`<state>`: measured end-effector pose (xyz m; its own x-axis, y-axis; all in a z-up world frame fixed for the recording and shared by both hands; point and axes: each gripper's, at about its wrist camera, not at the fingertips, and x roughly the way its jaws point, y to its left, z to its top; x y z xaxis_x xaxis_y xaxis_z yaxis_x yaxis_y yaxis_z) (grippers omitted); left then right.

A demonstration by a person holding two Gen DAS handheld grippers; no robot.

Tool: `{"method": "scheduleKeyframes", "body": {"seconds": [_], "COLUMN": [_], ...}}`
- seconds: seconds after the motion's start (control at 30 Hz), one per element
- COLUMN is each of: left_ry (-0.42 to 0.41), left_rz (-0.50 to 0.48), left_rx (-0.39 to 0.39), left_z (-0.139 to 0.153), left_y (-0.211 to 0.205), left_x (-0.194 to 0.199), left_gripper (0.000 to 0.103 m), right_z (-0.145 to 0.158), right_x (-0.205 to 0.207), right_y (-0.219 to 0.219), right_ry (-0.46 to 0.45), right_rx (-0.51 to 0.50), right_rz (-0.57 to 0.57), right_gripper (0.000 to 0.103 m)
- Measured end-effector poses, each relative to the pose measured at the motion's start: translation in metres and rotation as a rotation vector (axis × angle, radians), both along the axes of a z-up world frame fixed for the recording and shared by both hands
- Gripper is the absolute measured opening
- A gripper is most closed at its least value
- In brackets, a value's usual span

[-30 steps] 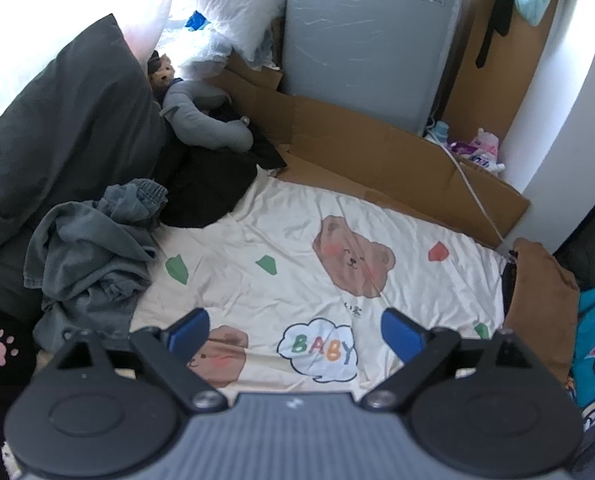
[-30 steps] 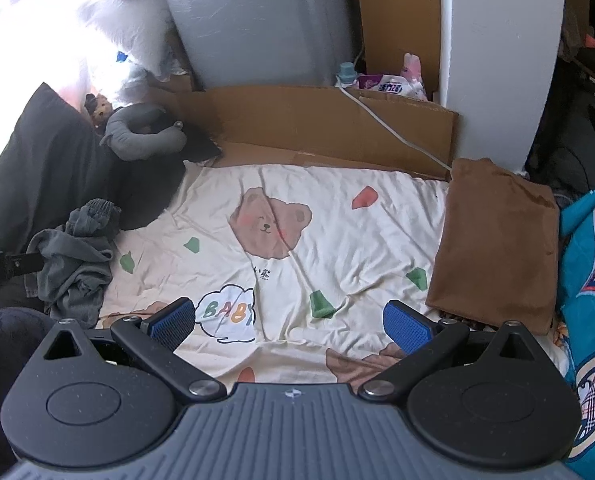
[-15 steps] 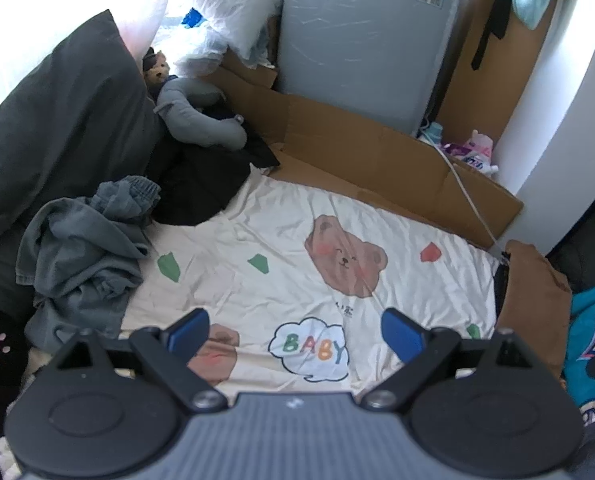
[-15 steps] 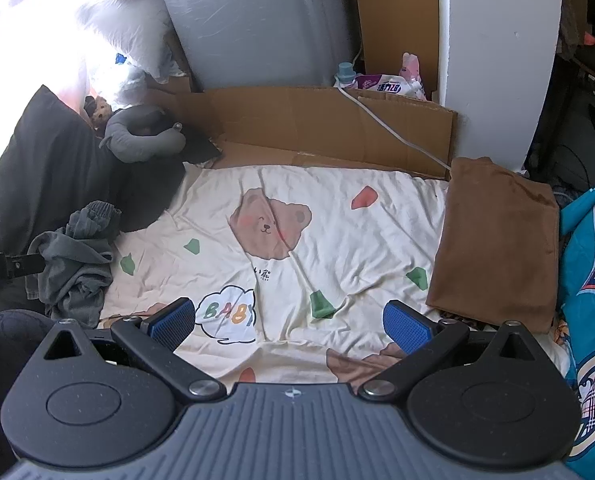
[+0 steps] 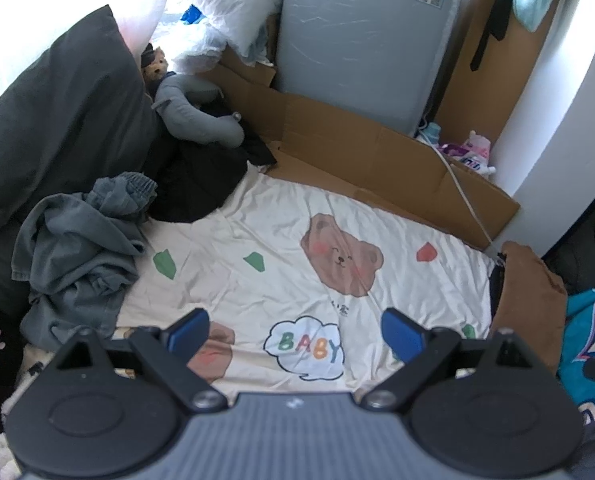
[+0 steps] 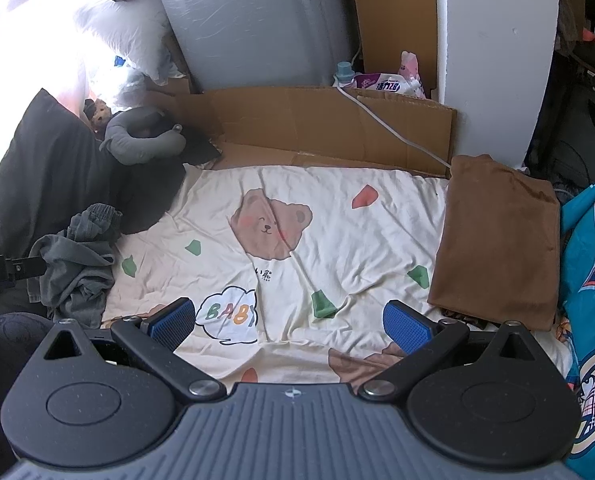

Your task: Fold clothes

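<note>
Two handheld grippers look down over a bed covered by a cream sheet printed with bears and the word BABY. The left gripper has its blue-padded fingers spread wide apart, holding nothing; the right gripper is likewise spread wide and empty. Both hover above the sheet without touching cloth. Ahead and to the left of each tool lies a crumpled grey garment, bunched in a heap at the sheet's edge, just beside a dark pillow. To the right of the right gripper, a brown garment lies flat in a neat rectangle and looks already folded. Judging from this, the step in hand is likely fetching the grey garment. To do it well, swing the left tool toward the heap, find a hem, cuff or waistband rather than a loose middle fold, close on a single layer, and draw it onto the bare sheet ahead of both tools so it can be spread flat before any fold is made.
</note>
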<state>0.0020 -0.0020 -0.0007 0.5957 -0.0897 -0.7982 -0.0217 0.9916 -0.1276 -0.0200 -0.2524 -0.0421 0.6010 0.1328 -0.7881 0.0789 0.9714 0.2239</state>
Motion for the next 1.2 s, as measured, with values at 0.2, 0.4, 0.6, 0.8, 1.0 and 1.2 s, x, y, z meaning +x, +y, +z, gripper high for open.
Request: {"method": "scheduleKeyframes", "body": {"seconds": [0.2,0.4,0.6,0.8,1.0,1.2], "left_ry": [-0.001,-0.002,0.002,-0.007,0.005,-0.005], "left_rz": [-0.001,0.001,0.013,0.042,0.003,-0.026], "left_rx": [-0.001,0.0,-0.002,0.016,0.045,0.041], "left_z": [0.0,0.0,0.001,0.003,0.007,0.013], "left_y": [0.002,0.002,0.002,-0.001,-0.006,-0.005], "left_x": [-0.001,0.0,0.002,-0.001,0.002,-0.001], "left_gripper": [0.095,0.095,0.095,0.096,0.097,0.098], "right_z": [0.0,0.0,-0.001,0.001,0.007,0.013], "right_x": [-0.001,0.0,-0.001,0.0,-0.002,-0.005], "right_y": [0.002,0.0,-0.002,0.002,0.004,0.003], "right_ry": [-0.001,-0.002,-0.003,0.003,0.01,-0.004], "right_rx": [0.001,0.006,0.01,-0.018,-0.043,-0.051], "right_rz": [-0.004,-0.006,-0.008,-0.03,-0.025,-0.058], "right_gripper": [0.103,0.103,0.103,0.103,0.103,0.103]}}
